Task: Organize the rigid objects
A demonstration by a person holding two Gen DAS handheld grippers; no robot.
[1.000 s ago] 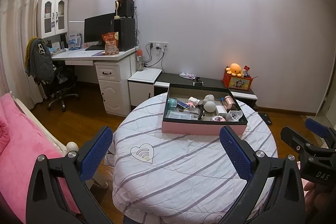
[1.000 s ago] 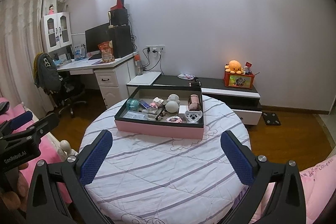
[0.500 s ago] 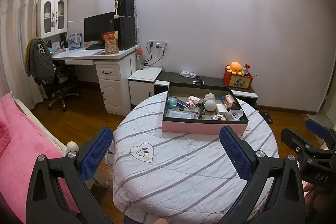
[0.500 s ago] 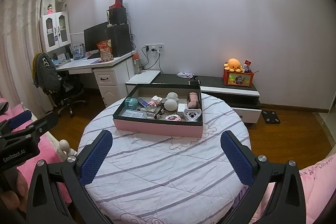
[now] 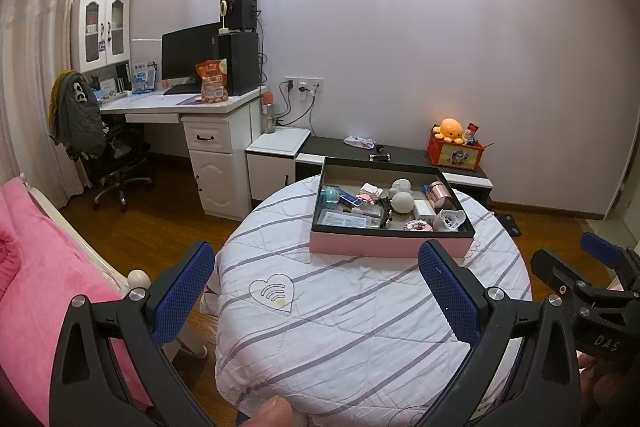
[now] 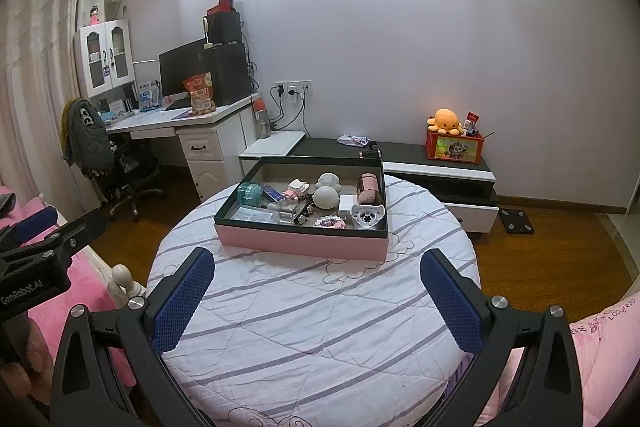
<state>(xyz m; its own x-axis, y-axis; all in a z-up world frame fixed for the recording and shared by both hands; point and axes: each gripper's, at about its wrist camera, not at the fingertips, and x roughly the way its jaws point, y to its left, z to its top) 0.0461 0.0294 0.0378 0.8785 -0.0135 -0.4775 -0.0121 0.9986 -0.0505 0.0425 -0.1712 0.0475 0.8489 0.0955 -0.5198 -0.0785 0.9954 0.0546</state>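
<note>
A pink box (image 5: 388,245) (image 6: 300,241) with a dark rim sits at the far side of a round table (image 5: 344,327) (image 6: 312,331) covered in a striped white quilt. Inside lie several small items: a white ball (image 5: 401,202) (image 6: 326,196), a teal container (image 5: 330,195) (image 6: 249,193), a pink cylinder (image 5: 439,195) (image 6: 369,187) and a white paw-print dish (image 5: 449,220) (image 6: 367,215). My left gripper (image 5: 316,293) is open and empty over the near table edge. My right gripper (image 6: 318,295) is open and empty too, short of the box.
A white desk (image 5: 180,103) with a monitor and an office chair (image 5: 116,155) stands at the left wall. A low black-and-white cabinet (image 6: 432,167) carries an orange plush on a red box (image 6: 454,141). Pink bedding (image 5: 36,267) lies at the left.
Both views have shifted slightly, and the box sits a little higher and farther in the frames. Both grippers stay open and empty.
</note>
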